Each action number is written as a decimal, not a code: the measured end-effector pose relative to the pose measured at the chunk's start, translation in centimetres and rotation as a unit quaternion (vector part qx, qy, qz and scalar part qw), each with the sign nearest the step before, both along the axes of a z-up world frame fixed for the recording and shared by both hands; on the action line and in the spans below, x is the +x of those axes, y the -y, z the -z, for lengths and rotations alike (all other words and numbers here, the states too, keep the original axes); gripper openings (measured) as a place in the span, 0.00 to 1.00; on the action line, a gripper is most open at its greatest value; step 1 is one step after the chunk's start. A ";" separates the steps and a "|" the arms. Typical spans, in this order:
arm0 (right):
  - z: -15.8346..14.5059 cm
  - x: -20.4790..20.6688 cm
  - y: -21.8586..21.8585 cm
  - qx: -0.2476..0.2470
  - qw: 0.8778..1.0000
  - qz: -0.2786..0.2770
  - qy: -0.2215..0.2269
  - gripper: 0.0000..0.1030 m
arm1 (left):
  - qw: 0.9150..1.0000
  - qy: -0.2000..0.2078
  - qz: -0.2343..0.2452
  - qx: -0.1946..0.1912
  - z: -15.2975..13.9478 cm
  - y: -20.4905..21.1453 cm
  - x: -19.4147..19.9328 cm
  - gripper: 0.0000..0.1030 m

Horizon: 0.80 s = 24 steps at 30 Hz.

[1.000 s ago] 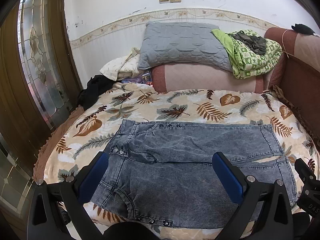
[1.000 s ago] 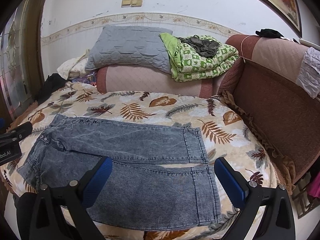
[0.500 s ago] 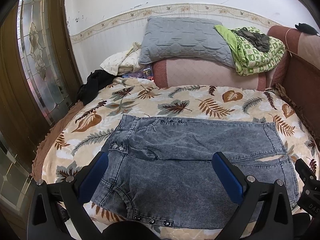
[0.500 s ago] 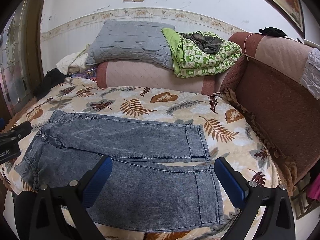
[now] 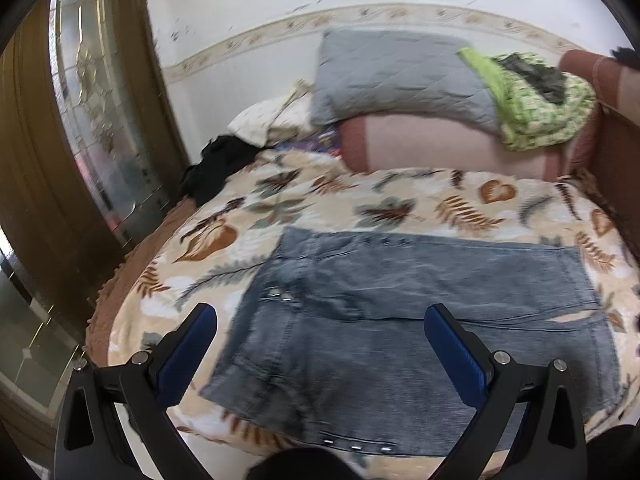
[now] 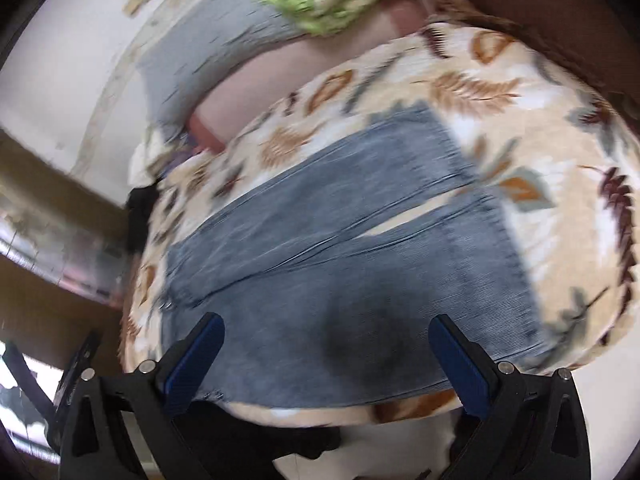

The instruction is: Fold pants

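The grey-blue washed denim pants [image 5: 420, 320] lie flat at the bed's [image 5: 360, 196] near edge, so both my hand-held grippers, left [image 5: 320, 340] and right [image 6: 326, 354], hover wide apart, ready to take the cloth.

Bed [image 5: 460, 208], leaf-print cover: denim pants [image 5: 400, 320] spread flat, both legs side by side; black garment [image 5: 216, 168] at far-left edge.

We find no text, label, brand or number that can be read in either wrist view; both are blurred, and nothing printed shows on the pants [image 5: 420, 320] or the bed [image 5: 400, 204] cover.
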State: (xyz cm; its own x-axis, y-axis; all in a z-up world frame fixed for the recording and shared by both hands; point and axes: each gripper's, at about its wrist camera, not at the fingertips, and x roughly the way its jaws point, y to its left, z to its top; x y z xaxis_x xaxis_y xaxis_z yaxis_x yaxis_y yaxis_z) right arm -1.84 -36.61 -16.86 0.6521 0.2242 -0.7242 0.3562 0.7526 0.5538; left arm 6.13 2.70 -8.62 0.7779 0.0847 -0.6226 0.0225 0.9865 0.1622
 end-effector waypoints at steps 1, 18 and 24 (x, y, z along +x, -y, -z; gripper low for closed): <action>-0.3 -0.1 0.8 0.002 1.000 0.010 0.001 1.00 | 1.000 -0.004 -0.009 0.001 0.1 -0.9 0.7 1.00; 6.5 8.6 8.6 0.038 0.996 0.057 -0.048 0.93 | 0.985 -0.139 -0.102 -0.005 5.7 -13.3 18.7 1.00; 4.1 13.1 10.4 -0.030 0.997 0.055 -0.034 0.93 | 0.975 -0.189 -0.106 -0.047 8.6 -13.6 26.2 1.00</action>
State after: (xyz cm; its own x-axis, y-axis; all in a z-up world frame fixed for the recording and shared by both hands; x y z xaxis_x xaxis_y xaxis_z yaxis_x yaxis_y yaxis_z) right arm 11.30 -47.05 -20.96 0.6195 0.1092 -0.7774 0.4733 0.7381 0.4808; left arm 32.31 16.28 -17.23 0.4629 0.1470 -0.8741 -0.1423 0.9857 0.0904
